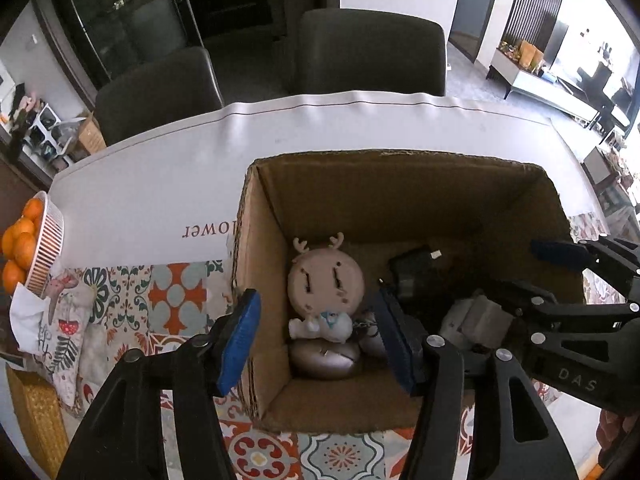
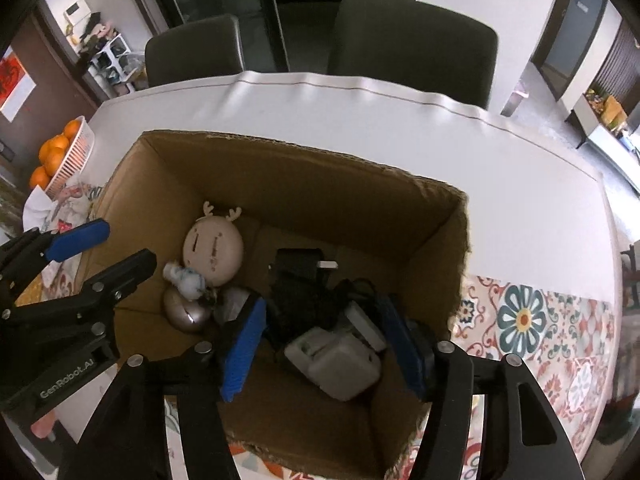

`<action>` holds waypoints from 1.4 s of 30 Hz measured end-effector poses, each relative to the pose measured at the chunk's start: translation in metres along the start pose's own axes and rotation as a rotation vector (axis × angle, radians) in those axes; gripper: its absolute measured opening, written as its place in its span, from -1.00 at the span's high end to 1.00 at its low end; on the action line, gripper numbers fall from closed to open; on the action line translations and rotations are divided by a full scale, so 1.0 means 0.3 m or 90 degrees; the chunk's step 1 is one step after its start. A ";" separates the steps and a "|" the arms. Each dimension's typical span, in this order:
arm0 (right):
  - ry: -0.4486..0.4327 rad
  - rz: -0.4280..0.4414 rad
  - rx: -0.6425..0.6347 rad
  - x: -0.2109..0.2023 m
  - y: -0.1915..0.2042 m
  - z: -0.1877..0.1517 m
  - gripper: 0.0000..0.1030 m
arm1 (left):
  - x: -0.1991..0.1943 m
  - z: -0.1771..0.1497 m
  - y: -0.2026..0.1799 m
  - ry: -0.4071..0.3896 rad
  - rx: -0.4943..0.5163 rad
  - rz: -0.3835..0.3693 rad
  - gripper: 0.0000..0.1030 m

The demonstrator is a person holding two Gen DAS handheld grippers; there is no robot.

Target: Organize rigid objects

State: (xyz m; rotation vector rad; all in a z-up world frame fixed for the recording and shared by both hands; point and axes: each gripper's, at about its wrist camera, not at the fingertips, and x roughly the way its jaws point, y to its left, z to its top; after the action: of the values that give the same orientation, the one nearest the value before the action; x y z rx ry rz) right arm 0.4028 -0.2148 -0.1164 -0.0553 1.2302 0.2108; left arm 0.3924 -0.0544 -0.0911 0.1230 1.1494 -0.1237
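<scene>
The cardboard box [image 1: 400, 200] stands open on the desk [image 1: 160, 184], partly on a patterned tile cloth [image 1: 176, 296]. At its bottom lies a deer-faced toy [image 1: 326, 280] with small antlers, a white-blue figure [image 1: 320, 326] against its chin and a rounded metallic mouse [image 1: 326, 360] just below. To the right sit a black plug adapter [image 2: 300, 264], a tangle of black cable [image 2: 304, 304] and a white charger block [image 2: 340, 360].

The left wrist view shows the toy group squarely, while the white charger is mostly hidden behind the right gripper [image 1: 560, 276] reaching in from the right. The right wrist view shows the charger and cable plainly, directly between its own fingers.

The left gripper [image 1: 316, 340] hangs over the box's left wall, its blue pads spread wide, one outside the box and one inside, holding nothing. The right gripper is likewise released, pads apart above the charger, not touching it as far as can be seen.

A white basket [image 1: 46, 240] of oranges [image 1: 20, 240] stands at the desk's left edge; two dark chairs [image 1: 372, 52] stand behind the desk.
</scene>
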 end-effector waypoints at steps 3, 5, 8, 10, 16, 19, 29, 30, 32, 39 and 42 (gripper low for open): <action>-0.015 -0.004 0.010 -0.035 -0.004 -0.028 -0.25 | -0.022 -0.019 -0.002 -0.002 -0.004 -0.004 -0.23; -0.028 -0.016 0.016 -0.062 -0.002 -0.044 -0.26 | -0.044 -0.036 -0.002 -0.006 -0.007 -0.006 -0.24; -0.055 -0.041 0.027 -0.118 0.000 -0.074 -0.35 | -0.090 -0.064 -0.005 -0.020 -0.007 0.008 -0.45; -0.077 -0.063 0.028 -0.165 0.008 -0.098 -0.36 | -0.131 -0.080 -0.008 -0.043 -0.001 0.021 -0.53; -0.148 -0.091 0.049 -0.325 0.027 -0.178 -0.51 | -0.303 -0.146 -0.014 -0.124 0.010 0.050 -0.80; -0.190 -0.098 0.060 -0.410 0.038 -0.226 -0.61 | -0.382 -0.179 -0.019 -0.164 0.010 0.062 -0.88; -0.307 -0.122 0.071 -0.654 0.085 -0.395 -0.81 | -0.633 -0.321 -0.034 -0.285 -0.005 0.066 -1.00; -0.319 -0.130 0.071 -0.676 0.092 -0.417 -0.82 | -0.649 -0.336 -0.036 -0.293 -0.006 0.065 -1.00; -0.344 -0.141 0.069 -0.719 0.112 -0.455 -0.84 | -0.683 -0.369 -0.040 -0.308 -0.010 0.058 -1.00; -0.390 -0.150 0.075 -0.815 0.149 -0.553 -0.87 | -0.792 -0.463 -0.040 -0.348 -0.023 0.042 -1.00; -0.405 -0.138 0.080 -0.847 0.162 -0.589 -0.87 | -0.829 -0.500 -0.041 -0.361 -0.022 0.034 -1.00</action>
State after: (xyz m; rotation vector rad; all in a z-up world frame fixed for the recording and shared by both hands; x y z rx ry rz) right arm 0.1486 -0.2278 0.0666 -0.0104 0.5949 -0.0416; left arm 0.1550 -0.0340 0.0752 0.0802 0.5814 -0.0841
